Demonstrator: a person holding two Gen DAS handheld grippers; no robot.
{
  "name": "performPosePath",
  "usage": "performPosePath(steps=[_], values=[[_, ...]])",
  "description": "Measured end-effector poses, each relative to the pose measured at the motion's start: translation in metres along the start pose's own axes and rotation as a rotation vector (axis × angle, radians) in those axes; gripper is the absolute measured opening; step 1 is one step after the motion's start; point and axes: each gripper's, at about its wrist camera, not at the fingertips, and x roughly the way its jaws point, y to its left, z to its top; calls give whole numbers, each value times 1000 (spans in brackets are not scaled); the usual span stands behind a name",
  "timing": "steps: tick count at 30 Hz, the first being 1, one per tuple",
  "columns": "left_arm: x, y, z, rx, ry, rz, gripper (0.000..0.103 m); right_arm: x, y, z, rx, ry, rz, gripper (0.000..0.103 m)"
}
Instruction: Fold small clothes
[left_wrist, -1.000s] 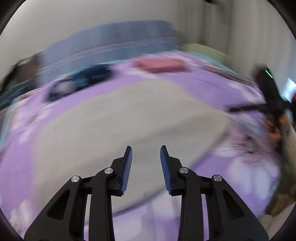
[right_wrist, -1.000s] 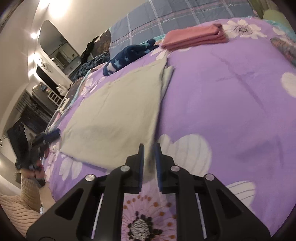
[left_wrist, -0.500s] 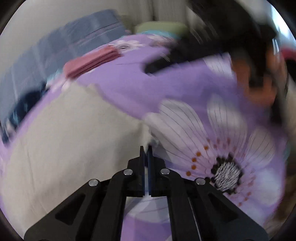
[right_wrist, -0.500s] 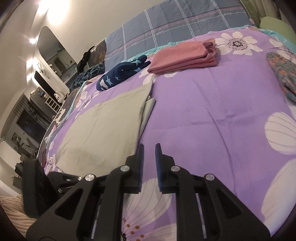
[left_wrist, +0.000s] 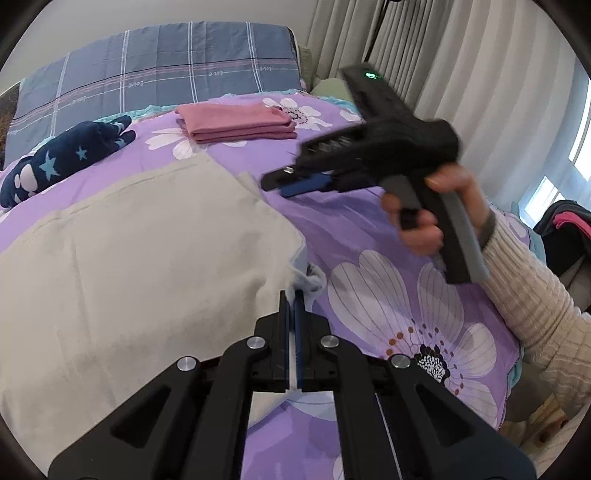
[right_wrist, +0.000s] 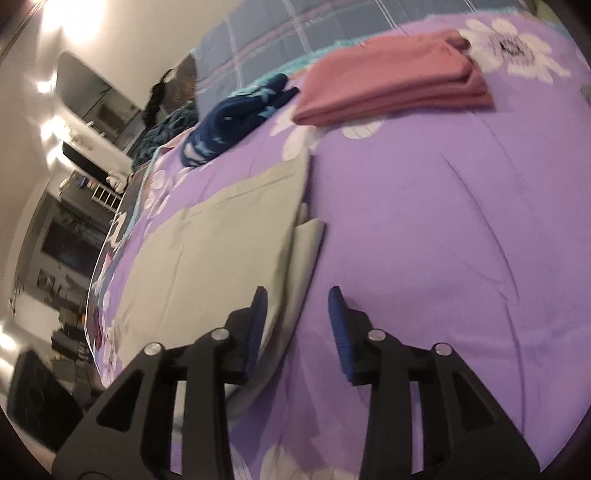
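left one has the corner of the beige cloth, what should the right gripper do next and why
Probably lower the right gripper onto the far edge of the beige cloth and close. Its jaws stand open just above that edge, holding nothing, while the left gripper is shut on the near corner; a fold likely needs both ends held.

Purple floral bed (left_wrist: 332, 221), beige garment (left_wrist: 147, 258), folded pink clothes (left_wrist: 236, 122), navy star garment (left_wrist: 66, 158)

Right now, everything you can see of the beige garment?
The beige garment is pale, soft-looking plain fabric lying flat on the purple floral bedspread, with seam lines and a second layer edge showing along its right side. The left gripper is shut on its near right corner; the right gripper hovers open over its right edge.
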Motion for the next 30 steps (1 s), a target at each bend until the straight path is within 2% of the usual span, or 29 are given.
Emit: performPosePath(steps=[3, 5, 6, 8, 13, 16, 19, 22, 23, 26, 28, 30], values=[[0, -3, -2, 3, 10, -34, 1, 11, -4, 13, 36, 8, 54, 55], [4, -6, -2, 11, 15, -64, 1, 20, -2, 22, 29, 10, 45, 55], [5, -7, -2, 17, 16, -78, 1, 25, 1, 26, 22, 7, 25, 50], [9, -14, -4, 37, 19, -108, 1, 34, 6, 29, 9, 30, 0, 6], [21, -24, -10, 48, 36, -175, 1, 9, 42, 25, -144, -119, -61, 5], [35, -26, -14, 49, 69, -180, 1, 19, 36, 28, -148, -102, -104, 5], [55, -26, -22, 37, 122, -188, 1, 34, 16, 27, -143, -100, -215, 2], [51, -27, -25, 36, 112, -193, 1, 19, 0, 24, -63, -102, -116, 5], [49, -28, -25, 39, 111, -196, 1, 8, 1, 20, -77, -109, -103, 8], [47, -28, -27, 51, 117, -202, 1, -22, 12, 0, -177, -105, -42, 8], [44, -28, -28, 46, 113, -201, 4, -44, 22, -26, -263, -86, 6, 8], [40, -25, -29, 38, 108, -194, 8, -64, 28, -55, -339, -71, 42, 15]])
